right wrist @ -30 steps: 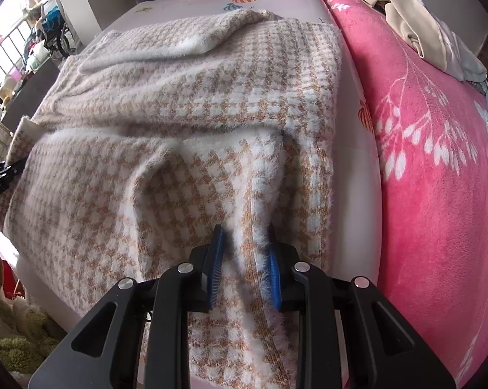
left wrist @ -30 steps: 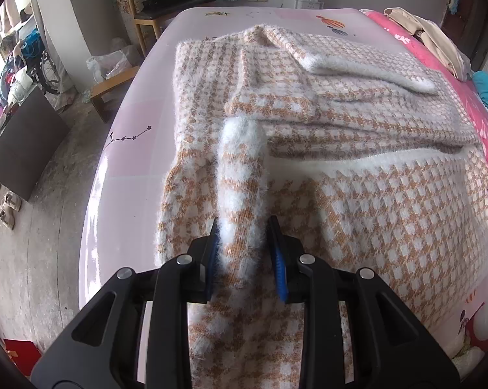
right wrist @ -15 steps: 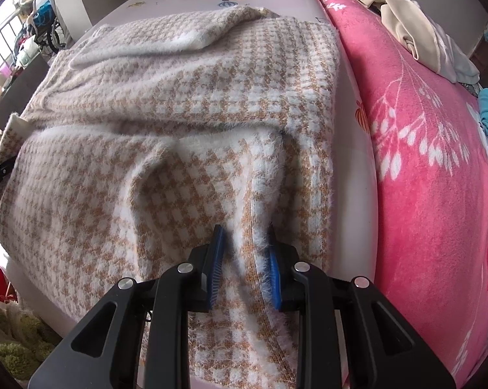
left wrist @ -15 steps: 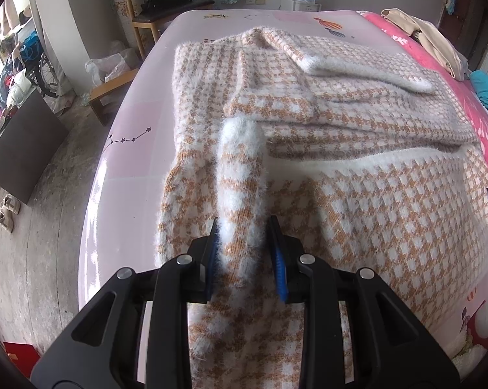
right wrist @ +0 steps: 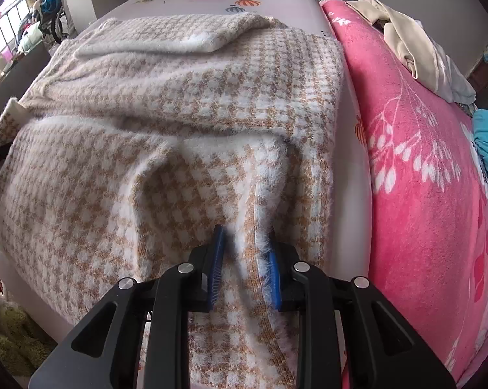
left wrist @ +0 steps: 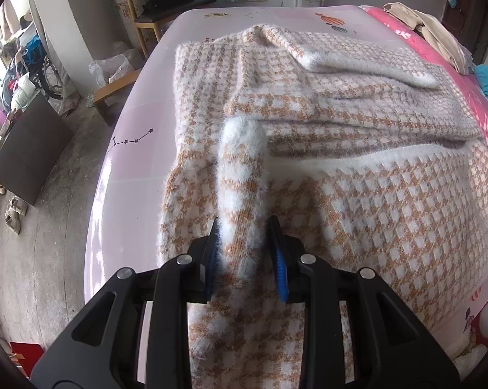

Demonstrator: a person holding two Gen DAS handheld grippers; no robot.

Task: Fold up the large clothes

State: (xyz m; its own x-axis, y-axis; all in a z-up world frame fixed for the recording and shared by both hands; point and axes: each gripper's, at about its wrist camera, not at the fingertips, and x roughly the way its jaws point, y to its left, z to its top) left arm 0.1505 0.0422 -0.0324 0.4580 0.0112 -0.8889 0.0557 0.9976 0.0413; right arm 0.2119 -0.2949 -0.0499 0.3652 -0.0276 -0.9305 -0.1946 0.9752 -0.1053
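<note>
My left fingers (left wrist: 226,246) and right fingers (right wrist: 219,256) stay clenched on the sweater's (left wrist: 373,194) hem. Nothing has shifted, so the fold is paused halfway.

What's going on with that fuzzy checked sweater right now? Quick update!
Left gripper clamped on a bunched edge of the sweater. Right gripper clamped on its other edge. Sweater half folded on the bed. Nothing in the way.

A lived-in home bedroom: a bed (left wrist: 137,149) with a pale pink sheet fills the frame, a pink blanket (right wrist: 416,168) at right, a wooden chair (left wrist: 153,9) at upper left, shoes (left wrist: 15,214) on the bare floor.
</note>
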